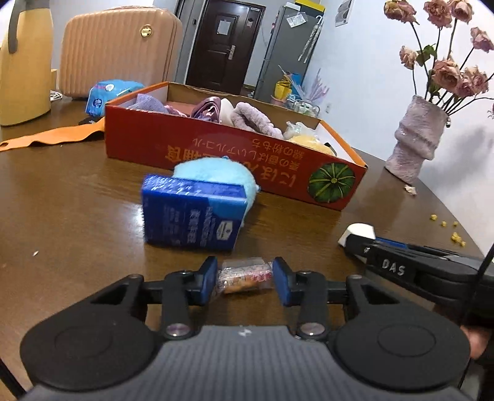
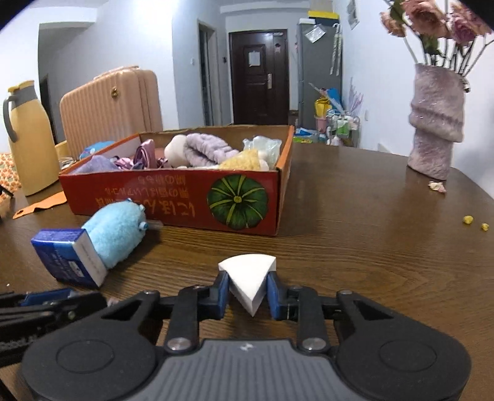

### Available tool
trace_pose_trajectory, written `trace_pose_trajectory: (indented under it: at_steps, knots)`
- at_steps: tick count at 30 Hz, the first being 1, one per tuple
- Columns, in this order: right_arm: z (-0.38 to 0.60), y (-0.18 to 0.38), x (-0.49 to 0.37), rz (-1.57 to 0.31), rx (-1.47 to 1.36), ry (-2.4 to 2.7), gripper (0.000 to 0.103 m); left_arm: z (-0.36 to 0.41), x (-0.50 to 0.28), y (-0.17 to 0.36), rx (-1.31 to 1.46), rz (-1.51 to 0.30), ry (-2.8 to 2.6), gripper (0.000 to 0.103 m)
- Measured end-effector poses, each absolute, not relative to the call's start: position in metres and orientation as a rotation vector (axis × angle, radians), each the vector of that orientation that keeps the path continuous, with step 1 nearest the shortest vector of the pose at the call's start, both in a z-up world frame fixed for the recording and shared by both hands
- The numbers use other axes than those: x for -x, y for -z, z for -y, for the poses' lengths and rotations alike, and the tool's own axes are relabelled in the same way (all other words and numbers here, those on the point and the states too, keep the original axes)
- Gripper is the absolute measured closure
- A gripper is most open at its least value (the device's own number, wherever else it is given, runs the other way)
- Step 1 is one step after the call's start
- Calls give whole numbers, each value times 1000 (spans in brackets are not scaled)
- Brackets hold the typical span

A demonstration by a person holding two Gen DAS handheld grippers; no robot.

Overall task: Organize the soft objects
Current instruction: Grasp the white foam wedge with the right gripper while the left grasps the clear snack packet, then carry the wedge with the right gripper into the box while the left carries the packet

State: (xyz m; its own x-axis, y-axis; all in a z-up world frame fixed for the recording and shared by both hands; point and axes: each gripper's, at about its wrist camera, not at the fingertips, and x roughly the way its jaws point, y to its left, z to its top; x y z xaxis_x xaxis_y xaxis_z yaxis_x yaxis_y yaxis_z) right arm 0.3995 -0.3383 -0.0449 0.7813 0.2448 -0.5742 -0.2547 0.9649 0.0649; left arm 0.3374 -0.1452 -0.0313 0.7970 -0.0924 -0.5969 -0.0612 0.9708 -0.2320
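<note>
The blue pack [image 1: 193,216] hides the lower part of the blue plush [image 1: 216,175], and its print is blurred. The flowers [image 2: 432,21] are cut off by the top edge.

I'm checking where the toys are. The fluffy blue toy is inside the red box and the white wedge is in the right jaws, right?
Not quite. The fluffy blue toy lies on the table in front of the red box, beside a blue packet; the right wrist view shows it. The white wedge is indeed in the right gripper.
</note>
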Motion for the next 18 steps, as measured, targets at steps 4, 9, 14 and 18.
trace_pose_trajectory:
  at_steps: [4,9,14,18]
  knots:
    - [341,36,-358,-584,-20,-284,78,138,-305,20,198,-603,42,63]
    - [340,30,-290,-585,-96,-340,78,121,-266,11,195,-612,104,63]
    - [330,25,-241,-584,-98,-340,78,107,-239,3,203,-610,127,63]
    - [320,15,-223,-558,-91,-344,78,102,-226,-9,203,-564,153,63]
